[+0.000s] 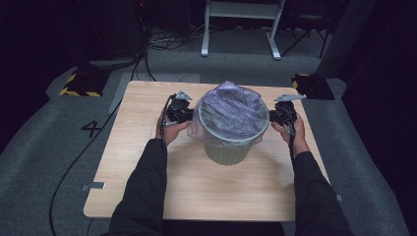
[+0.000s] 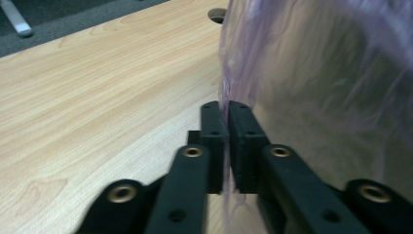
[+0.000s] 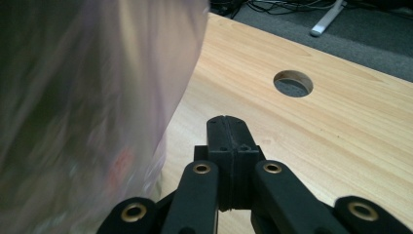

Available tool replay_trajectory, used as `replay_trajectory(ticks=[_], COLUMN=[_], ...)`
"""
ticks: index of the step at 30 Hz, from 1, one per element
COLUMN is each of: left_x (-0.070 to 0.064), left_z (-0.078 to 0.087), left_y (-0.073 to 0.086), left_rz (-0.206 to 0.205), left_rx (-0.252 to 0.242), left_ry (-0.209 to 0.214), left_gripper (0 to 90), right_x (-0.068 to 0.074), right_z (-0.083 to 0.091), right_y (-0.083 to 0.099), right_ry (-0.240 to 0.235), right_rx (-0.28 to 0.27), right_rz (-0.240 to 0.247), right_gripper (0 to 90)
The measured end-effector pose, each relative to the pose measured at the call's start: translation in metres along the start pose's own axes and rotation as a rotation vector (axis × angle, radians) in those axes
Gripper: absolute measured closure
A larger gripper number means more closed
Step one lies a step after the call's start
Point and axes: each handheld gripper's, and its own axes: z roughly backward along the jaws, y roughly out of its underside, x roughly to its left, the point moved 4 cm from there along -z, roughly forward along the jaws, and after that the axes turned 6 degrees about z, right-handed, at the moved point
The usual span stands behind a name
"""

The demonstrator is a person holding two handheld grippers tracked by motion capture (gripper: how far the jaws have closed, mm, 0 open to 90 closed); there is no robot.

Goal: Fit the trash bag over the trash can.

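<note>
high view: table (image 1: 147, 147), light wood, takes up the mid of the frame w/ grey carpet around it. a cable hole (image 3: 292, 83) is cut in the top, seen in right gripper view; its edge also peeks in at the top of left gripper view.

bin (image 1: 227, 150), grey-green, stands upright near the table's centre, a bit toward the far edge. bag (image 1: 227, 113), thin purple plastic, lines it and is draped over the rim, puffed up above the top and hanging partway down the outside wall. in both gripper views the bag is a big blurry purple sheet close to the cam.

person's arms in dark sleeves come in from the bottom, one hand each side of the bin.

left gripper (image 1: 178, 112) sits just beside the bin's left side at rim height. left gripper view: jaws pressed together w/ a fold of bag film pinched between them, film runs up and down out of the pinch.

right gripper (image 1: 282, 114) sits just beside the bin's right side, same height. right gripper view: jaws pressed tight together, pads meeting, bag hangs just to their left; no film seen between the pads, only bare table beyond the tips.
</note>
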Motion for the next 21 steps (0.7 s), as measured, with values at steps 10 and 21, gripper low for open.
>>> replay_trajectory(ticks=[10, 21], left_x=[-0.005, -0.046], left_z=[0.044, 0.090], left_y=[0.008, 0.030], left_rz=[-0.049, -0.198], left_rx=[-0.126, -0.171], left_ry=[-0.041, 0.059], left_gripper=[31.3, 21.2], right_x=[0.000, 0.033], right_z=[0.041, 0.091], right_y=[0.011, 0.026], right_ry=[0.017, -0.038], right_rx=[-0.125, -0.210], right_rz=[0.058, 0.212], right_gripper=[67.0, 32.3])
